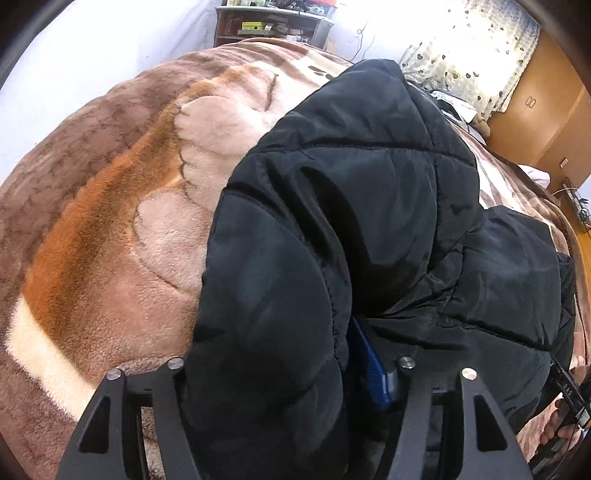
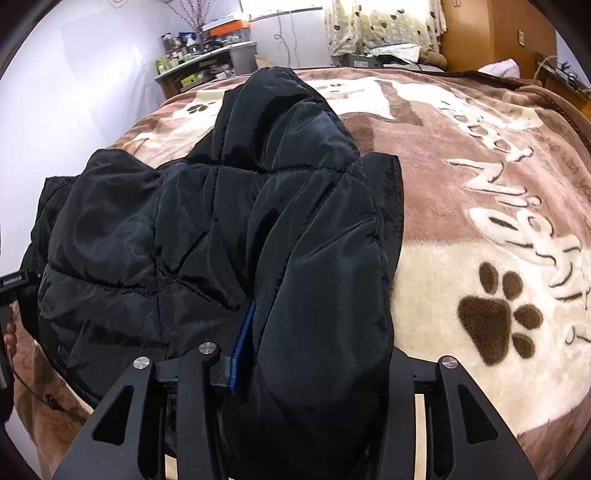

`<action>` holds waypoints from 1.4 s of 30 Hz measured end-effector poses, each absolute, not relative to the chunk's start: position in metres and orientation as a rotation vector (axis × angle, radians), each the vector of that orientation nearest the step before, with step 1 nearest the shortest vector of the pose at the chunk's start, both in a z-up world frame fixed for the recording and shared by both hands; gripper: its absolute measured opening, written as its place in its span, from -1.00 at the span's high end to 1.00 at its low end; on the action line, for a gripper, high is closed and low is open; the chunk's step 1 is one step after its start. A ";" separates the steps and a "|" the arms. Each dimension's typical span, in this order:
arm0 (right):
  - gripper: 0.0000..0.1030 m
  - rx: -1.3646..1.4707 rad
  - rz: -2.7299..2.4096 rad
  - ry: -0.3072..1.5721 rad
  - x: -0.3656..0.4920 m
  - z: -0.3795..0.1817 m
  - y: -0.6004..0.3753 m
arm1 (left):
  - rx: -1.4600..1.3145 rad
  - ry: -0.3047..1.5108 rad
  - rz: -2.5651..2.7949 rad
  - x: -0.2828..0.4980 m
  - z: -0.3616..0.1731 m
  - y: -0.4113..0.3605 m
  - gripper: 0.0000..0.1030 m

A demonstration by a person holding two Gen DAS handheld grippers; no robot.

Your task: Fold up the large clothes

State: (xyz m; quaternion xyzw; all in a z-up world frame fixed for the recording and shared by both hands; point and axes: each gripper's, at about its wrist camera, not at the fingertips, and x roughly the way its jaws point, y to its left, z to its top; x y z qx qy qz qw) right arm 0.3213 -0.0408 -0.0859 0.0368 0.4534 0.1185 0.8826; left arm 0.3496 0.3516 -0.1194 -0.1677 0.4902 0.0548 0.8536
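Left hand-held gripper (image 1: 291, 373) jaws apart, black puffer jacket (image 1: 369, 221) fold bulging between them; right hand-held gripper (image 2: 295, 354) likewise apart. Jacket heaped on paw-print blanket (image 2: 480, 258) on bed; cluttered shelf (image 2: 199, 70), heart-print curtain (image 2: 384, 22) beyond.

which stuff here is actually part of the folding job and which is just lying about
Part of the job: black padded jacket, left gripper, right gripper.

Just lying about: paw-print blanket, cluttered shelf, heart-print curtain, wooden wardrobe.
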 end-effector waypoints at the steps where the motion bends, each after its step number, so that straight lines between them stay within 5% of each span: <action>1: 0.12 0.077 0.245 0.944 0.322 -0.086 -0.041 | -0.353 1.031 0.114 0.349 -0.120 0.352 -0.29; 10: -0.40 0.079 0.180 0.933 0.320 -0.083 -0.048 | -0.376 0.995 0.184 0.336 -0.110 0.362 -0.45; 28: -0.41 0.055 0.093 0.839 0.289 -0.034 -0.062 | -0.279 0.908 0.311 0.288 -0.058 0.363 -0.47; 32: -0.41 0.039 0.062 0.799 0.264 -0.013 -0.055 | -0.283 0.897 0.306 0.261 -0.037 0.355 -0.78; 42: -0.43 0.056 0.067 0.803 0.195 0.009 -0.026 | -0.174 0.901 0.219 0.191 -0.016 0.290 -0.79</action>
